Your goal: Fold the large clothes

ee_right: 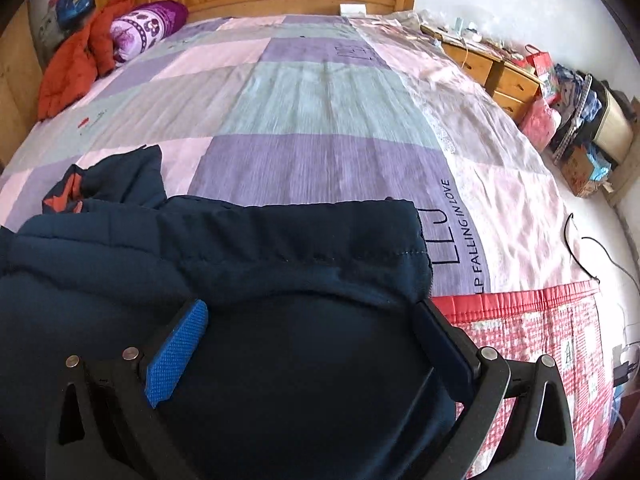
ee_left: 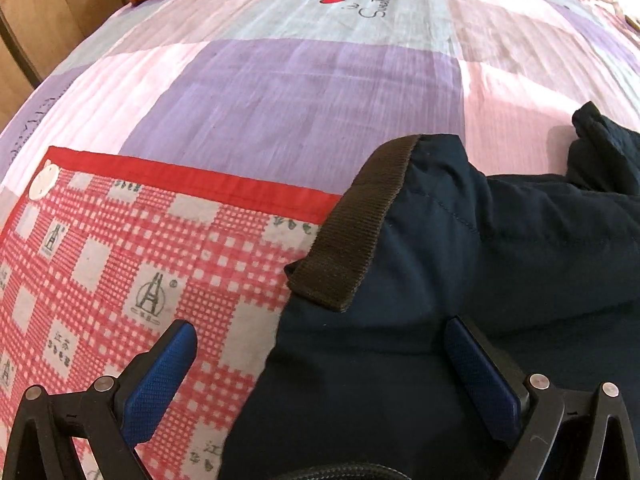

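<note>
one navy jacket [ee_left: 460, 260] under two spread grippers, left gripper [ee_left: 320, 344] and right gripper [ee_right: 312, 320].

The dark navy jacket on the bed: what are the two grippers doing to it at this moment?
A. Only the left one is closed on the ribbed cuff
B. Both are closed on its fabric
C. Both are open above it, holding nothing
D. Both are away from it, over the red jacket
C: the left gripper and the right gripper both have their blue fingers spread wide over the navy jacket, with nothing pinched between them.
</note>
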A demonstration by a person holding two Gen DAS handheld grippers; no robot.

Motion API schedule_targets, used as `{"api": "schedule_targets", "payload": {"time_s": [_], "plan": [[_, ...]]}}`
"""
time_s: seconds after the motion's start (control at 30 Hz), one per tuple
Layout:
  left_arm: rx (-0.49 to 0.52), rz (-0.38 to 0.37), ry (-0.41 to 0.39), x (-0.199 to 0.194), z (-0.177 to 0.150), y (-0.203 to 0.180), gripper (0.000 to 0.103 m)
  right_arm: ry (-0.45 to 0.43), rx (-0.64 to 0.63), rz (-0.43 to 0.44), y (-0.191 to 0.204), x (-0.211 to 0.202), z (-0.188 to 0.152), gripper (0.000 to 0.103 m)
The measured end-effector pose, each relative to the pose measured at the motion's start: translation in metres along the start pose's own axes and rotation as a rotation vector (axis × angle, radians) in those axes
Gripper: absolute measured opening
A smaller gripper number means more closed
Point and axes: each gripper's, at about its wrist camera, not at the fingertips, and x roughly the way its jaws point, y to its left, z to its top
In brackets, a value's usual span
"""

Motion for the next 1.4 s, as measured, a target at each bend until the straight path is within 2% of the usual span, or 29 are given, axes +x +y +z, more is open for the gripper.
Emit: {"api": "schedule_targets", "payload": {"time_s": [0.2,0.3,0.37,0.4,0.5,0.57,0.7,0.83,0.9,1.0,1.1,1.27,1.4], "plan": [[-0.044,-0.039,-0.006,-0.011,-0.009,0.026,0.103,-0.011,0.029,0.02,-0.01,-0.01,-0.008,0.103],[-0.089,-0.083,-0.06,-0.035,-0.021,0.041,0.1,-0.045,0.095,0.047,-0.023,-0.033,-0.024,0.103],[-0.086,-0.127,-0.086,-0.052,-0.039,0.043,0.1,-0.103,0.042,0.058,-0.019,-0.055,-0.04,0.103],[-0.053,-0.134,-0.1,-0.06,-0.054,0.041,0.1,-0.118,-0.013,0.072,-0.012,-0.066,-0.056,0.103],[0.032,-0.097,-0.1,-0.067,-0.095,0.037,0.1,-0.09,-0.078,0.077,-0.007,-0.075,-0.101,0.103],[0.022,-0.083,-0.096,-0.069,-0.12,0.048,0.1,-0.107,-0.034,0.092,-0.018,-0.086,-0.124,0.103],[0.001,-0.067,-0.077,-0.081,-0.159,0.068,0.1,-0.055,0.035,0.084,-0.037,-0.1,-0.171,0.103],[0.072,-0.022,-0.043,-0.102,-0.192,0.068,0.099,-0.003,0.035,0.038,-0.044,-0.124,-0.211,0.103],[0.084,-0.005,-0.015,-0.12,-0.21,0.069,0.096,0.042,0.026,-0.005,-0.043,-0.137,-0.226,0.103],[0.057,-0.003,0.023,-0.169,-0.237,0.064,0.095,0.088,0.012,-0.013,-0.029,-0.176,-0.25,0.103],[0.052,-0.024,0.04,-0.23,-0.257,0.042,0.095,0.105,0.006,0.018,-0.002,-0.226,-0.264,0.103],[0.057,-0.095,0.031,-0.335,-0.28,0.004,0.096,0.129,0.057,0.108,0.048,-0.325,-0.27,0.103],[0.052,-0.092,0.001,-0.409,-0.293,-0.008,0.096,0.129,0.088,0.117,0.079,-0.4,-0.276,0.103]]}}
